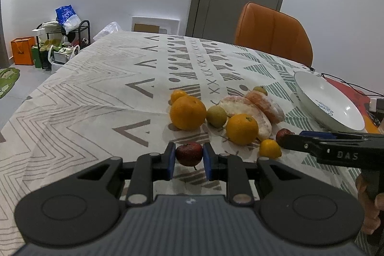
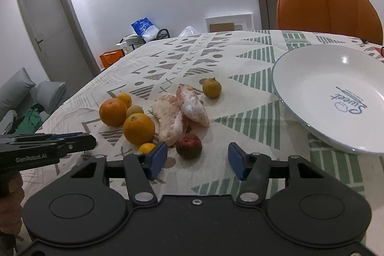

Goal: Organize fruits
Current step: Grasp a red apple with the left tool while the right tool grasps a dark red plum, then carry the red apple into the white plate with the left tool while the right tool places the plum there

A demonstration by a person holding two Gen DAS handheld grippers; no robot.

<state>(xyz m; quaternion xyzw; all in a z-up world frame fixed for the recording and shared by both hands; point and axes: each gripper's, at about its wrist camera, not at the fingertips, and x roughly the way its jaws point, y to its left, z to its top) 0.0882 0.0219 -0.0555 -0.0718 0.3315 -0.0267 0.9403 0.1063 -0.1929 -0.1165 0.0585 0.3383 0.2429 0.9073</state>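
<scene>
My left gripper (image 1: 189, 155) is shut on a small dark red fruit (image 1: 189, 153), held just above the tablecloth. My right gripper (image 2: 197, 160) is open and empty, with a second dark red fruit (image 2: 189, 146) on the cloth just ahead between its fingers. That fruit also shows in the left wrist view (image 1: 281, 135), partly behind the right gripper. Ahead lie two oranges (image 1: 188, 112) (image 1: 242, 129), peeled pomelo pieces (image 2: 182, 109), small yellow and green fruits (image 2: 211, 87) and a white plate (image 2: 312, 78) at the right.
An orange chair (image 2: 328, 6) stands at the table's far side. The patterned tablecloth (image 1: 96, 92) covers the table. A cable (image 1: 348, 85) lies beyond the plate. A shelf with bags (image 1: 64, 40) stands on the floor at the left.
</scene>
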